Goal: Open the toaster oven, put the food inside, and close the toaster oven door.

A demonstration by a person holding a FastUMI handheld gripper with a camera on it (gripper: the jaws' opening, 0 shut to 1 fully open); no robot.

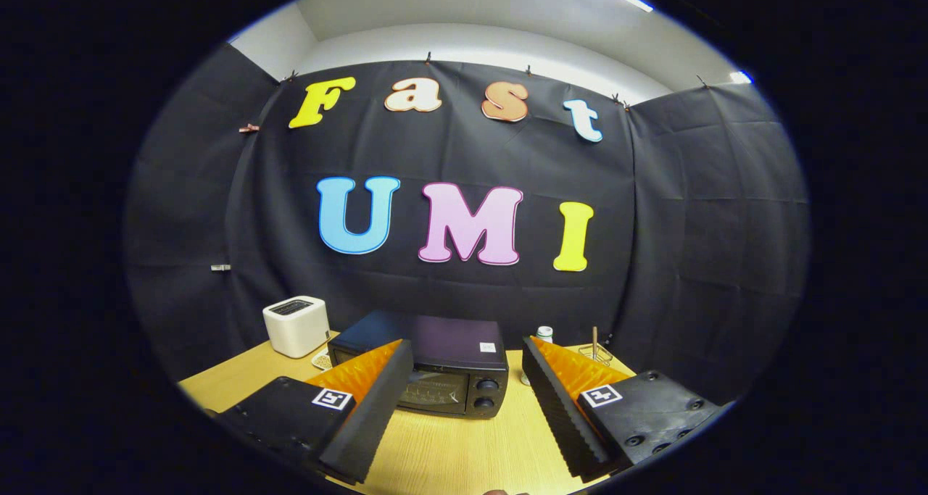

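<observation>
Gripper view looks across a wooden table (449, 444) that fills the near ground, with the booth's dark cloth wall rising behind it. At twelve o'clock from the fingers, beyond their tips, sits the toaster oven (435, 368), its glass door (433, 391) facing the camera and standing upright against the front, so it appears closed; two knobs (484, 393) sit to the right of the door. Facing forward like this, the oven likely leaves its door within straight reach of whoever holds the tool. At about ten o'clock, just beyond the oven's left corner, stands a white toaster (296, 326), with a small plate-like thing peeking out beside its base, too hidden to name. At about one o'clock, behind the oven's right side, stands a small bottle (544, 333), and further right a little wire rack with a stick (595, 346) rising from it. I cannot pick out any food, so a shut door fits both food waiting elsewhere and food already inside.

The gripper (464, 357) is held back from the oven with its fingers spread wide; they hold nothing and touch nothing, and the oven front shows in the gap between them.
</observation>
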